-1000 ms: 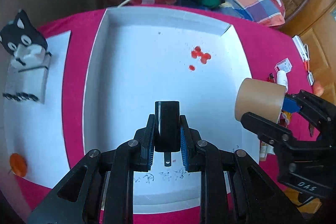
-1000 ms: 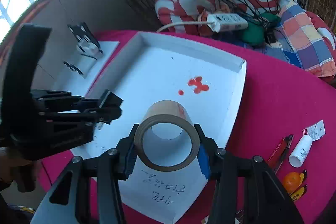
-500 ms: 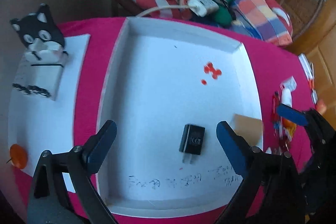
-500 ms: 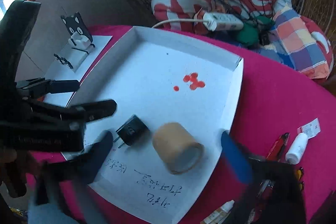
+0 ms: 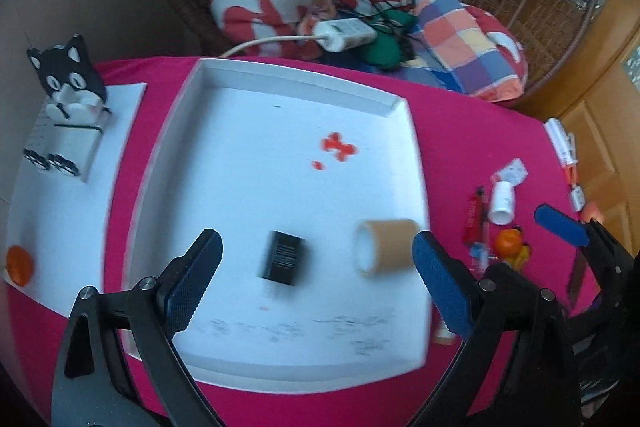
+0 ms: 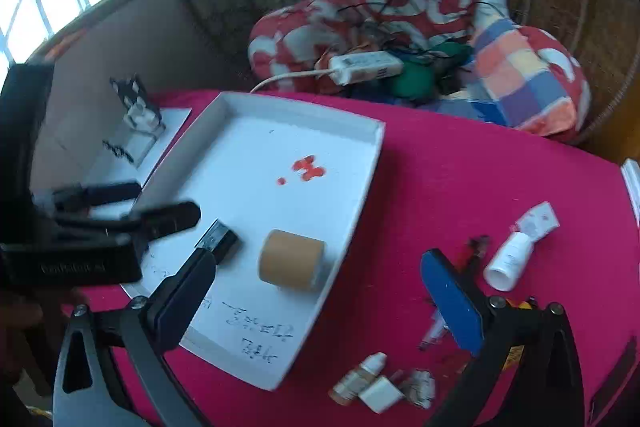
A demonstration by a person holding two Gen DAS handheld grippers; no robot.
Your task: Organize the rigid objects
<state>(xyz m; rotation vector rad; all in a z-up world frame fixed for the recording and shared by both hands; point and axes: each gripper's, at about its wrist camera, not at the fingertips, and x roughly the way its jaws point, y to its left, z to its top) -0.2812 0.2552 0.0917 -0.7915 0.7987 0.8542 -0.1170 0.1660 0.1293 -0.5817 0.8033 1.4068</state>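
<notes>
A black plug adapter [image 5: 282, 258] lies in the white tray [image 5: 298, 77]; it also shows in the right wrist view [image 6: 219, 241]. A brown tape roll [image 5: 383, 245] lies on its side to the adapter's right, near the tray's right wall, and also shows in the right wrist view [image 6: 291, 259]. My left gripper [image 5: 316, 277] is open and empty, raised above both. My right gripper [image 6: 316, 297] is open and empty, above the tray's [image 6: 372, 163] near right edge.
On the pink tablecloth right of the tray lie a white bottle [image 6: 509, 260], a small dropper bottle [image 6: 358, 379], a red pen [image 5: 475, 213] and an orange item [image 5: 507, 243]. A cat-shaped holder [image 5: 68, 107] stands at the left. Cushions and a power strip [image 5: 346, 31] lie behind.
Both grippers opened and drew back and up. The adapter and the tape roll, held a second ago, now lie in the tray.
</notes>
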